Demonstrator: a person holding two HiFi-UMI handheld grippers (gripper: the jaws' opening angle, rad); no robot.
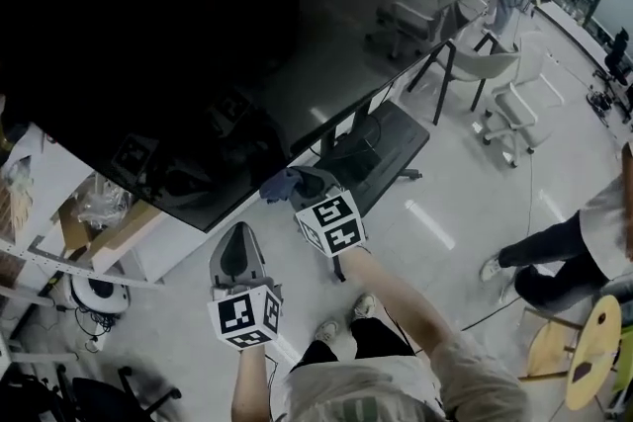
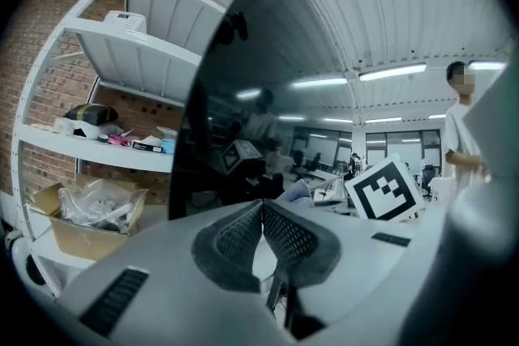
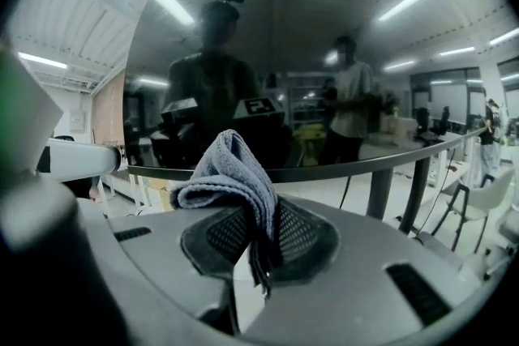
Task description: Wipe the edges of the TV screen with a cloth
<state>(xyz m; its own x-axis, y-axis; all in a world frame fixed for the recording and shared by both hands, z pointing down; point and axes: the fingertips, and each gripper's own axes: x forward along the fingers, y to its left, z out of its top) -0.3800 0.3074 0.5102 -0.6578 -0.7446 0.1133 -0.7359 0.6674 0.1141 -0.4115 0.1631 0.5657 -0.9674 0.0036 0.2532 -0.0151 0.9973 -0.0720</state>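
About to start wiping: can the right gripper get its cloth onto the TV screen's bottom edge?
Probably yes. The right gripper is shut on the grey cloth close by the TV screen's bottom edge, with nothing between; the left gripper sits lower, shut.

Pale floor (image 1: 465, 203), white chairs (image 1: 514, 109), brick wall (image 2: 49, 85), white shelving (image 2: 122, 154).
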